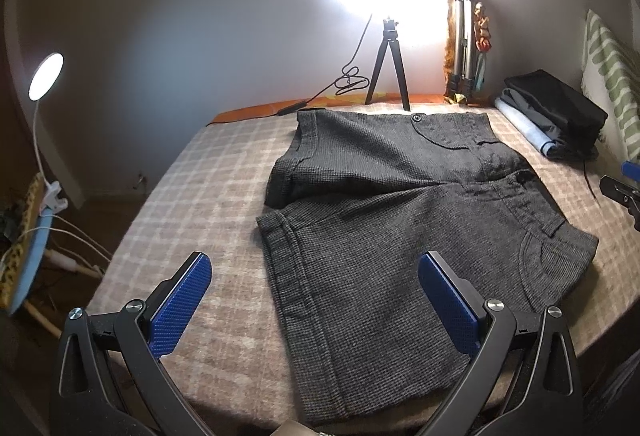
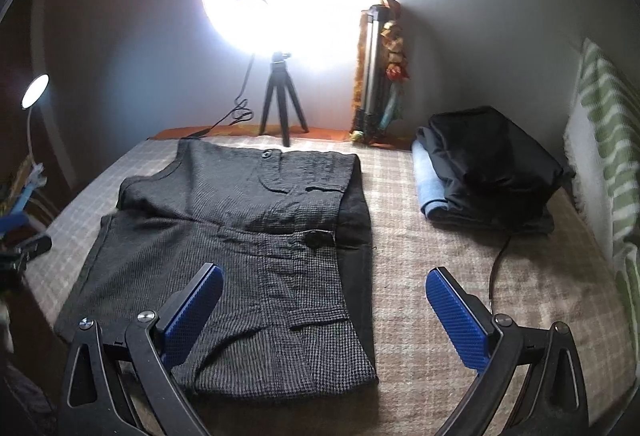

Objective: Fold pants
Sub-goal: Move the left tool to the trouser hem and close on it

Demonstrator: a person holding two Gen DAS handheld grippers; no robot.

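The left gripper [image 1: 316, 270] is showing two black plastic arms that are branching into a Y shape, each ending in a flat finger faced with a blue pad [image 1: 182, 306] carrying a fine dotted texture. Round silver screws [image 1: 135, 305] are sitting at the joints, two on each side, and long teardrop slots are running through the outer arms. The right gripper [image 2: 324, 286] is looking the same: black forked arms, blue dimpled pads [image 2: 458, 318], shiny round screws [image 2: 146, 316] at the pivots. At the right edge of the left view, part of the right gripper is showing in black and blue.
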